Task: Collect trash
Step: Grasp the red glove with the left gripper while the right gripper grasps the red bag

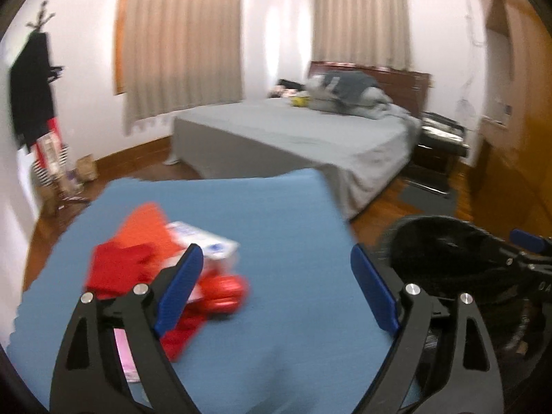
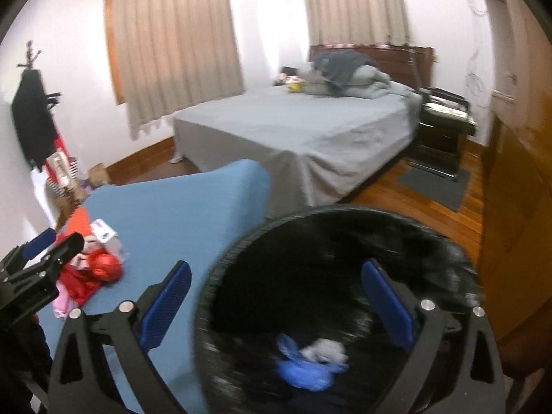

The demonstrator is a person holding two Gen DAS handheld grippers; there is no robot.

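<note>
- Hovering over the blue table (image 1: 276, 207): left gripper (image 1: 276, 286), jaws wide, nothing between the pads.
- Lying just left of its left finger (image 1: 179, 286): trash pile (image 1: 162, 262) of red and orange wrappers plus a white box (image 1: 207, 245), blurred, so exact pieces hard to tell.
- Hanging above the black bin (image 2: 241, 252) beside the table's right edge: right gripper (image 2: 276, 300), jaws wide, empty.
- Resting at the bin's bottom: blue scrap (image 2: 303, 369) and white scrap (image 2: 324, 348), possibly crumpled paper.
- Standing behind: grey bed (image 1: 293, 134), curtains (image 1: 179, 45), coat rack (image 1: 34, 93) on the left.
</note>
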